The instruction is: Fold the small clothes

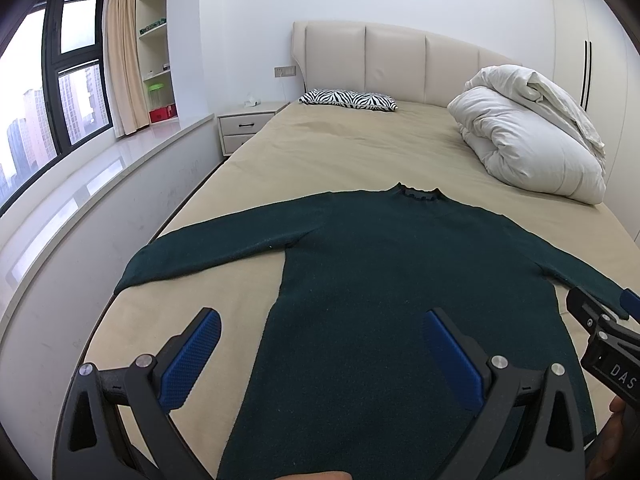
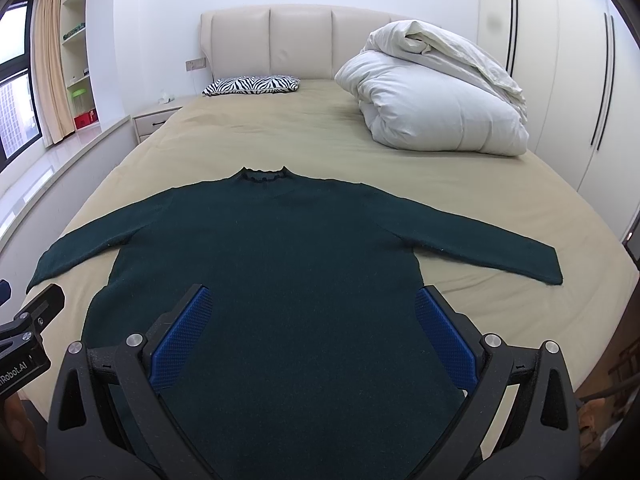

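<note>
You held both claws, left (image 1: 320, 354) and right (image 2: 314, 330), spread and empty over the hem of the sweater (image 2: 280, 248), lying flat on the bed (image 2: 460, 184), collar pointing away.

I'm looking down my bed (image 2: 320, 136), tan sheet smooth from end to end. The dark green sweater (image 2: 288, 248) lies flat on it near me, front down or up I can't tell, both sleeves spread wide, collar toward the headboard. Far end: a zebra-print pillow (image 2: 252, 85) on the left, a bundled white duvet (image 2: 432, 96) on the right.
</note>
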